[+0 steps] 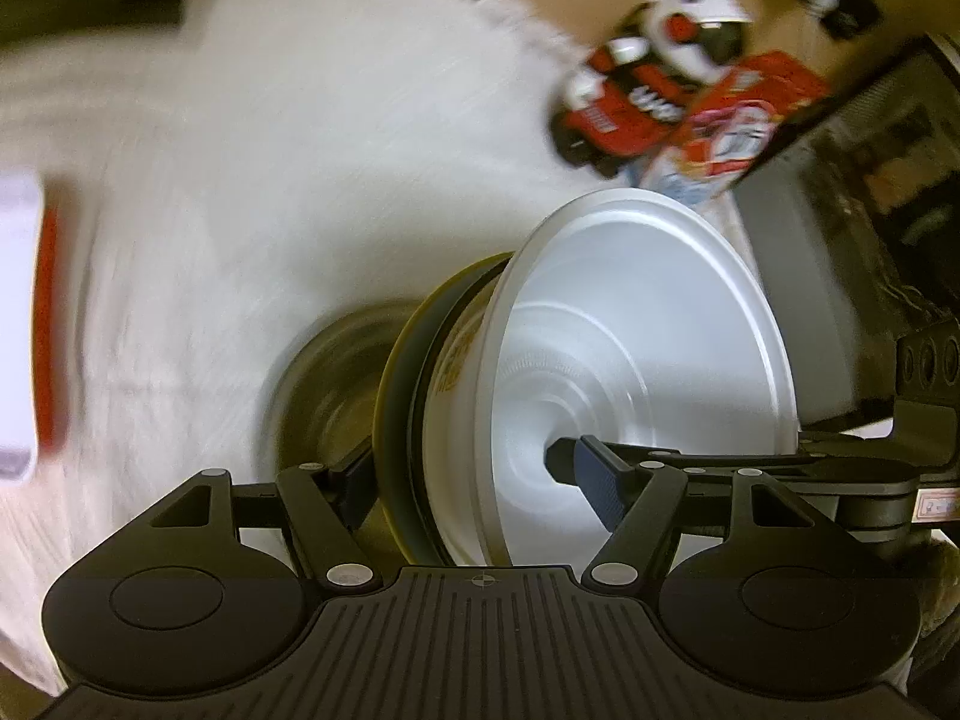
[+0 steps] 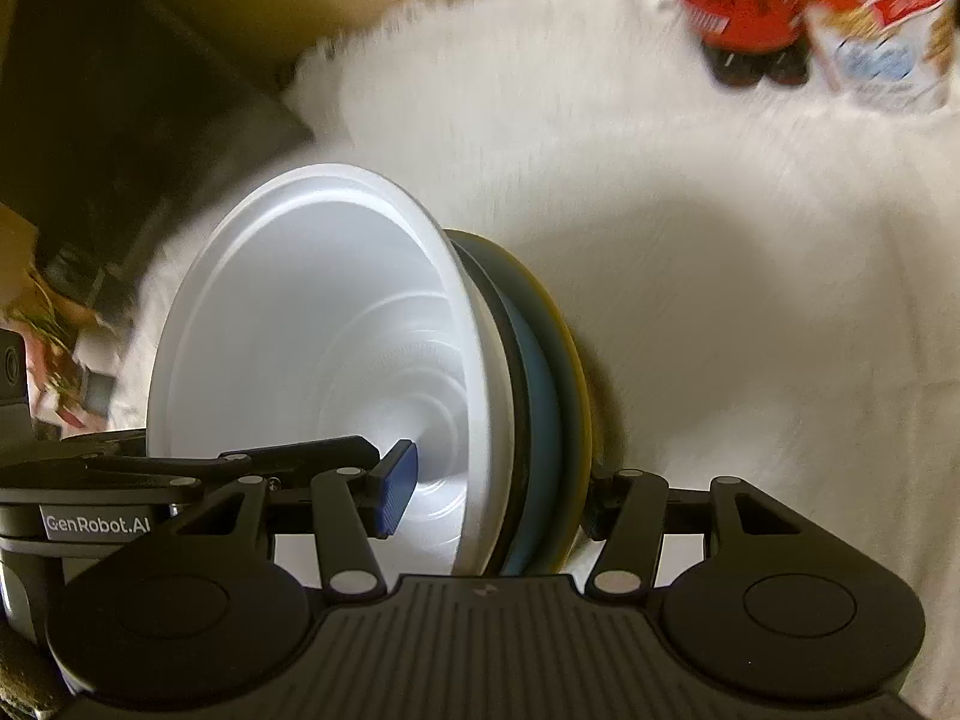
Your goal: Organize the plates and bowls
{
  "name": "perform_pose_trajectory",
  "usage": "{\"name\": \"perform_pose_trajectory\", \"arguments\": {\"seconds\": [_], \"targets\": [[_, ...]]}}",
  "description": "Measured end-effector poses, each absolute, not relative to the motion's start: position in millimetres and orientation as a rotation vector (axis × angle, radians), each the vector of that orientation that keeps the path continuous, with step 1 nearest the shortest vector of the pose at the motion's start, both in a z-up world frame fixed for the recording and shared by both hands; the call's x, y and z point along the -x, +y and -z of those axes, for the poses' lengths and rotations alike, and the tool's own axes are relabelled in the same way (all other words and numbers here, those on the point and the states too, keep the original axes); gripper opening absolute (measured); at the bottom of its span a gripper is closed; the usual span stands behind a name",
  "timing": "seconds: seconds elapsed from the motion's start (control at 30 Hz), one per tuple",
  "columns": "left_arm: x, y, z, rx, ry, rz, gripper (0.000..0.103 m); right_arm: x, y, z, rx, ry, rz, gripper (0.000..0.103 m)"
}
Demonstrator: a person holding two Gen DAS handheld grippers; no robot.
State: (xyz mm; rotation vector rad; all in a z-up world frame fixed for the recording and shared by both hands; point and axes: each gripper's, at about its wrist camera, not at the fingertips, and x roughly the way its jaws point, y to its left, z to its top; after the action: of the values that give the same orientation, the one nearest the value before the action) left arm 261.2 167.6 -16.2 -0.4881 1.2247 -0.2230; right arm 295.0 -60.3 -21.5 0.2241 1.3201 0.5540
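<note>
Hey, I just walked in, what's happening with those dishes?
A person is holding a stack of dishes with two claws, one on each side. The left claw and the right claw each pinch the stack's edge: a white bowl nested on a blue plate and a yellow plate. One finger of each claw sits inside the bowl, the other behind the plates. The stack is held above a white fluffy rug, with a red toy lying farther off.
</note>
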Motion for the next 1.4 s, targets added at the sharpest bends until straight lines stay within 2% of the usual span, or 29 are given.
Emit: {"name": "perform_pose_trajectory", "arguments": {"seconds": [0.3,0.47,0.63,0.9,1.07,1.23,1.4], "targets": [[-259,189,67,0.532,1.297,0.193,0.069,-307,-27,71,-0.137,1.48,-0.516,0.055],[-257,188,64,0.476,1.307,0.195,0.05,-315,-26,69,-0.148,1.487,-0.49,0.055],[-255,196,65,0.483,1.312,0.187,0.044,-310,-27,65,-0.118,1.467,-0.5,0.055],[-255,194,44,0.391,1.234,0.149,0.04,-309,-30,50,-0.061,1.408,-0.522,0.055],[-256,195,14,0.356,1.139,0.151,0.04,-303,-34,21,0.037,1.256,-0.537,0.056],[-254,191,18,0.329,1.132,0.124,0.04,-296,-38,5,0.057,1.168,-0.556,0.056],[-251,186,33,0.252,1.156,0.077,0.04,-287,-31,18,0.251,1.097,-0.444,0.056]]}}
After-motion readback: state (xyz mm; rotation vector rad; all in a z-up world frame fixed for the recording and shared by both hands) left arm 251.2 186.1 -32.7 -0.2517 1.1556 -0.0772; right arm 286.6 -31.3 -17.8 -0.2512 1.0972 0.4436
